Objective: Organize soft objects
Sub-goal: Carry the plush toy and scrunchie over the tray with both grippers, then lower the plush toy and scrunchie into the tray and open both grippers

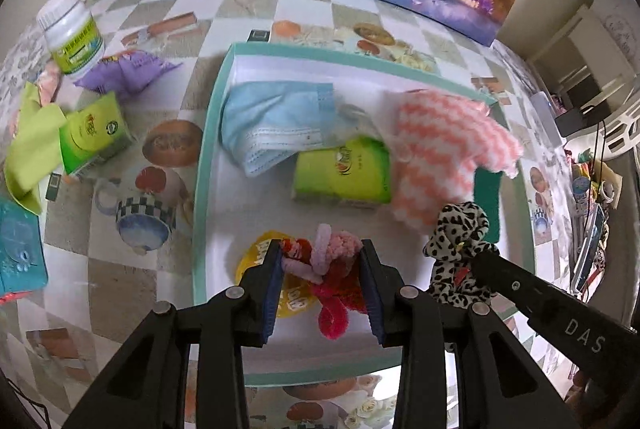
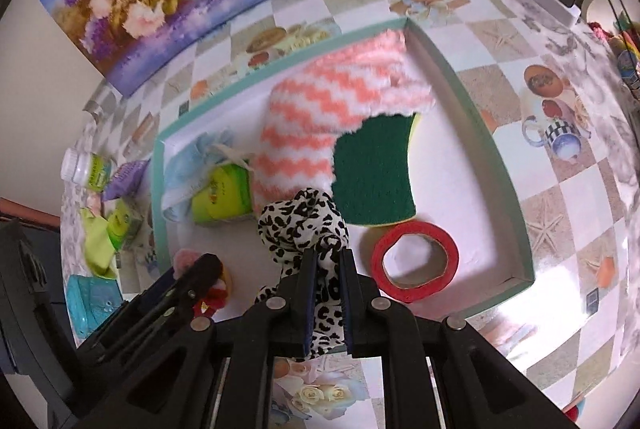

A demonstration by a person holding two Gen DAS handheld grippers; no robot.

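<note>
Left tongs (image 1: 322,269) pinch a red-and-pink chenille-stem bundle (image 1: 332,269) over the teal-rimmed box (image 1: 202,165), near its front edge. Right tongs (image 2: 328,269) are pressed onto a leopard-print fabric scrunchie (image 2: 304,221) beside it. Farther in lie a pink zigzag cloth (image 2: 320,101), green sponge (image 2: 372,173) and red tape roll (image 2: 416,261).

We see our left claw (image 1: 322,269) pinching a tangle of pink and red pipe cleaners (image 1: 328,269) between its blue pads, over the teal-rimmed tray (image 1: 200,173). Just ahead lies a green tissue pack (image 1: 344,173), a blue face mask (image 1: 276,121) beyond it. Right of us, the other claw (image 1: 476,261) grips a leopard-print scrunchie (image 1: 460,241).
</note>
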